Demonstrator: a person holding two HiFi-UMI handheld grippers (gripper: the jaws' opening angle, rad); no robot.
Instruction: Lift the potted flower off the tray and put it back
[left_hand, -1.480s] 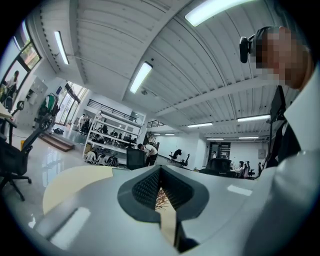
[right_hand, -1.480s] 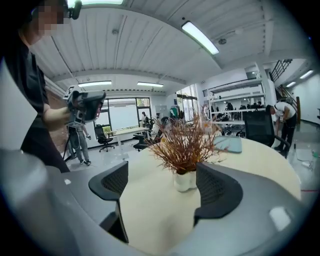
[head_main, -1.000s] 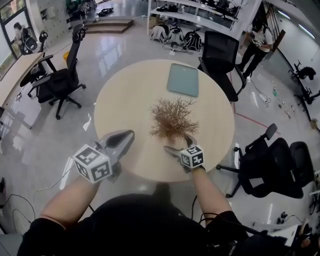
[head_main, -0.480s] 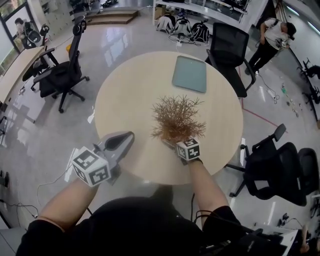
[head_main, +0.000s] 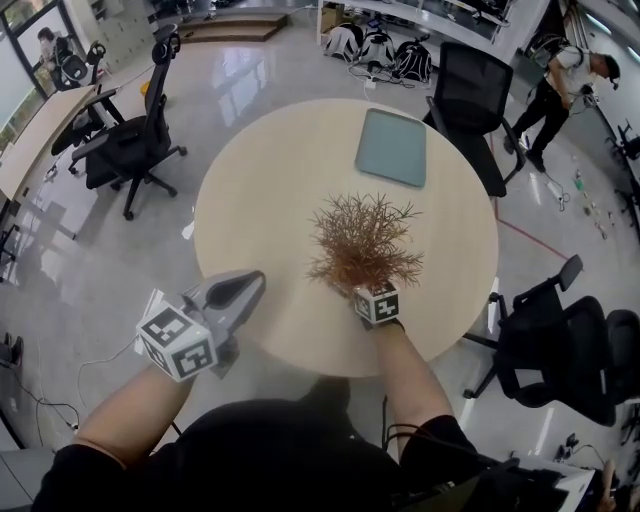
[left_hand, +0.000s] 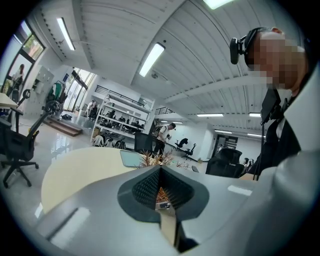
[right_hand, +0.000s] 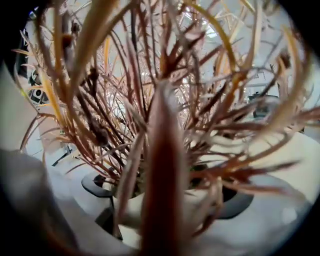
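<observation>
A dry brown potted flower (head_main: 365, 240) stands near the middle of the round beige table (head_main: 260, 200), well apart from the teal tray (head_main: 393, 147) at the far side. My right gripper (head_main: 358, 285) reaches under the near branches. In the right gripper view its jaws flank the white pot (right_hand: 165, 212); they have just been closing, and a thin dark gap still shows at the left pad (right_hand: 95, 185). My left gripper (head_main: 258, 278) is shut with nothing in it and hangs over the table's near left edge, pointing at the flower (left_hand: 156, 159).
Black office chairs stand around the table: one at the left (head_main: 125, 150), one behind the tray (head_main: 470, 90), one at the right (head_main: 560, 350). A person (head_main: 565, 75) stands at the far right. Shelves with bags line the back wall.
My right gripper has pushed forward from the table's near edge into the flower's base, so its jaws are now hidden under the branches. The left gripper has sunk slightly.
</observation>
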